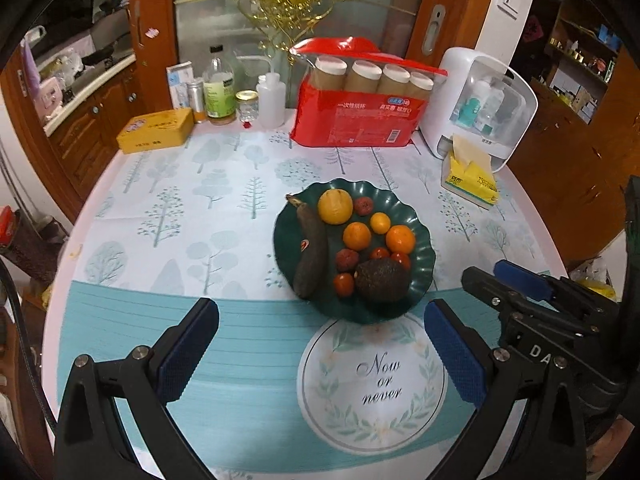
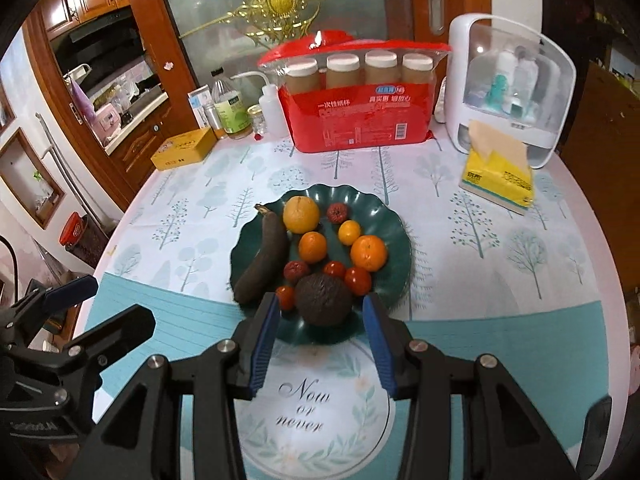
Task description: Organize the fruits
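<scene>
A dark green scalloped plate [image 1: 424,258] [image 2: 394,224] sits mid-table and holds a blackened banana [image 1: 310,250] [image 2: 262,258], a dark avocado [image 1: 382,280] [image 2: 323,299], a yellow citrus [image 1: 335,206] [image 2: 301,215], oranges [image 1: 400,239] [image 2: 369,253], red jujubes and small tomatoes. My left gripper [image 1: 320,316] is open and empty, low over the table in front of the plate. My right gripper [image 2: 320,312] is open, its blue pads on either side of the avocado at the plate's near edge, not touching it. It also shows in the left wrist view [image 1: 508,276].
At the back stand a red pack of paper cups [image 1: 360,104] [image 2: 360,108], a white dispenser box [image 1: 480,108] [image 2: 508,88], a yellow tissue pack [image 1: 472,180] [image 2: 498,180], a yellow tin [image 1: 156,130] [image 2: 184,148] and several bottles [image 1: 219,88]. The round table's edge curves close on both sides.
</scene>
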Tool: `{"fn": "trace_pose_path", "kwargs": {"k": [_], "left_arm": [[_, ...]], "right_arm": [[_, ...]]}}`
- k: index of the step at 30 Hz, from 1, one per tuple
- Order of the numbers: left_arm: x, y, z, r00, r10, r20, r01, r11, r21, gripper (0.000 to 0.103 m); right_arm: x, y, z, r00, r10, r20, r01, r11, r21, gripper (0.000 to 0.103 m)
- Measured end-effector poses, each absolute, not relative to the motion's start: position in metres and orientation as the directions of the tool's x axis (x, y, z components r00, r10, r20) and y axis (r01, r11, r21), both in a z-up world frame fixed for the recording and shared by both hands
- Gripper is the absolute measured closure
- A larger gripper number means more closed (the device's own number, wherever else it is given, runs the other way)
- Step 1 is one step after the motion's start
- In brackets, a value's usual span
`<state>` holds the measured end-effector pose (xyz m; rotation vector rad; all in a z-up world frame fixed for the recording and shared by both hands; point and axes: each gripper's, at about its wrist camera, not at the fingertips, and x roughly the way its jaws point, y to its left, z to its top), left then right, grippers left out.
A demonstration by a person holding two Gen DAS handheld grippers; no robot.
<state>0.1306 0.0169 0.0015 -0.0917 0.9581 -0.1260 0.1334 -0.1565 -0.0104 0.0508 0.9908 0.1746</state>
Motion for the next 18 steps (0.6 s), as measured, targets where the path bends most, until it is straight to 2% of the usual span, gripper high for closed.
{"fn": "trace_pose_path", "kwargs": {"k": [16, 18], "left_arm": [[0.044, 0.029, 0.004, 0.596, -0.051, -0.801, 0.016, 0.999, -0.052, 0.001], [0.038, 0.028, 0.003, 0.595, -0.05, -0.802, 0.016, 0.999, -0.051, 0.001]], "right_arm": [[0.039, -0.138, 0.014, 0.588, 0.127, -0.799, -0.094, 0.992, 0.089, 0.058], [0.031, -0.139, 0.014, 0.592, 0.117, -0.797, -0.08, 0.993, 0.086, 0.055]]}}
